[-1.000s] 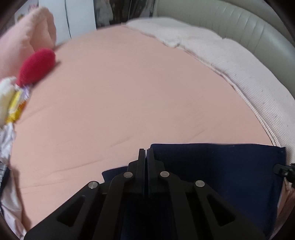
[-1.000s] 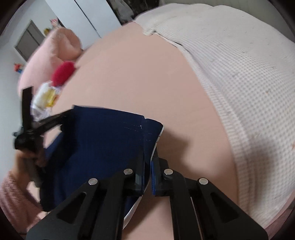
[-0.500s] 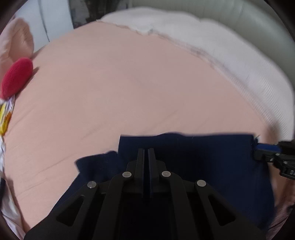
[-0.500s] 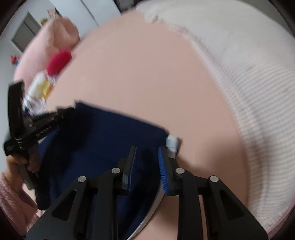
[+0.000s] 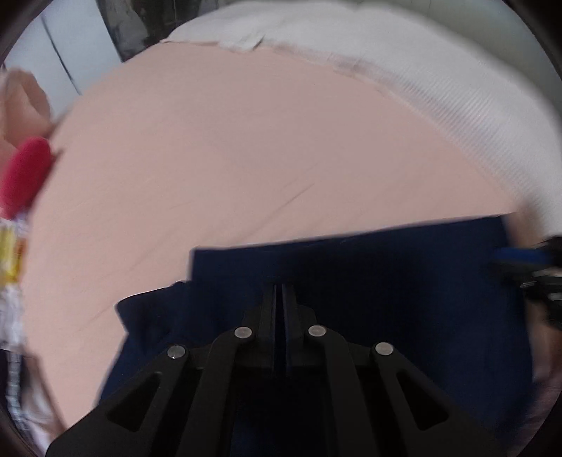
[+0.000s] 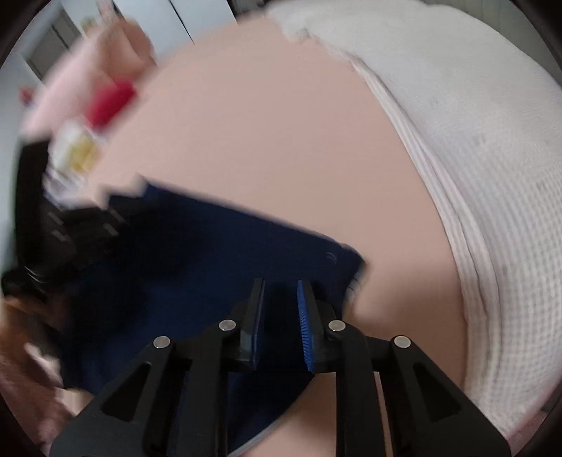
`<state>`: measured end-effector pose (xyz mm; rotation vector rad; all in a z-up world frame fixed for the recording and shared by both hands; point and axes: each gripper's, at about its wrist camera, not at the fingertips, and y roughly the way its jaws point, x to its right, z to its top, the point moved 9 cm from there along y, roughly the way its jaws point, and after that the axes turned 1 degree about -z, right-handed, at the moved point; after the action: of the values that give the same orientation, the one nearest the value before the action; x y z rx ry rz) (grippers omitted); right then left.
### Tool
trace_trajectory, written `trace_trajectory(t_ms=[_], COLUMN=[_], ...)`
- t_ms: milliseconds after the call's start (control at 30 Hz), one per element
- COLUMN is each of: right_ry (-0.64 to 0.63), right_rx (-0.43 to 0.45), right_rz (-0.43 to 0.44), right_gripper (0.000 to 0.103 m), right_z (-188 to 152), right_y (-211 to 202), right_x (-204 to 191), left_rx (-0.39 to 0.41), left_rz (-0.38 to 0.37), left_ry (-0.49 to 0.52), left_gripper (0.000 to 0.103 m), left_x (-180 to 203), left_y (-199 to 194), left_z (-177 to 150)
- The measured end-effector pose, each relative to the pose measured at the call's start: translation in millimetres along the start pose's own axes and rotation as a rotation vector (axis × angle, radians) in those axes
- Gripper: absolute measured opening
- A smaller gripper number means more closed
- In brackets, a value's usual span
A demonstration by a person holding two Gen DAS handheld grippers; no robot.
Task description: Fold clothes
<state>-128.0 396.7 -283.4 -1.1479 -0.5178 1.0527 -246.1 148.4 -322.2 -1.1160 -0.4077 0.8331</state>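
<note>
A navy blue garment (image 5: 368, 281) lies on the pink bed sheet (image 5: 228, 147), its far edge folded straight. My left gripper (image 5: 282, 291) is over the garment with its fingers pressed together; whether cloth is pinched between them is hidden. In the right wrist view the garment (image 6: 196, 260) spreads to the left. My right gripper (image 6: 280, 286) is open above the garment's right corner, holding nothing. The left gripper (image 6: 63, 232) shows there at the garment's left edge, blurred.
A white waffle blanket (image 6: 474, 147) runs along the right side of the bed. A pink plush toy (image 6: 105, 70) with a red part (image 5: 24, 175) and a yellow-white packet (image 6: 75, 147) lie at the left. A white wardrobe (image 6: 196, 14) stands behind.
My right gripper has opened and let go of the garment's corner. Both grippers have drawn back toward me, and the garment's far edge now lies flat on the sheet.
</note>
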Motion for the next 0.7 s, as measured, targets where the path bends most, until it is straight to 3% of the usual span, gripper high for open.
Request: trace_trajectory(t_ms=[100,167,233,367,433,533,633,700], right_ry=[0.027,0.059,0.107,0.071,0.046,0.021,0.005,-0.005], right_rx=[0.054,0.073,0.062,0.071,0.048,-0.012,-0.033,-0.029], right_rz=[0.023,0.048,0.12,0.172,0.14,0.074,0.068,0.049], right_gripper=[0.017,0.017,0.02,0.02,0.02,0.02,0.02,0.022], right_z=[-10.8,-26.4,-33.0,-64.1,-85.4,-115.0,-99.3,-101.9], right_y=[-28.6,-49.9,-57.0,-83.4,-79.6,-64.6,-35.3,-39.5], right_x=[22.7,41.1,27.6,5.0,-9.4,-1.9,-22.5,-16.6], left_rx=[0.045,0.093,0.13,0.082,0.048,0.003,-0.031,-0.012], left_rz=[0.032,-0.018,-0.042,-0.048,-0.078,-0.12,-0.089,-0.09], left_ry=[-0.03,-0.031,-0.037,-0.168,-0.293,-0.405,-0.449,-0.5], left_gripper=[0.007,0.007,0.007,0.007,0.007,0.007,0.007,0.007], left_x=[0.2,9.1,14.3,-4.8,-13.7,-19.1,-21.9,-29.8], left_y=[-20.5,-51.1,-82.5,-105.8,-111.5,-102.9,-87.8,-91.0], left_z=[12.0,9.7,-1.0,-67.3,-116.6,-163.3,-199.7,-207.8])
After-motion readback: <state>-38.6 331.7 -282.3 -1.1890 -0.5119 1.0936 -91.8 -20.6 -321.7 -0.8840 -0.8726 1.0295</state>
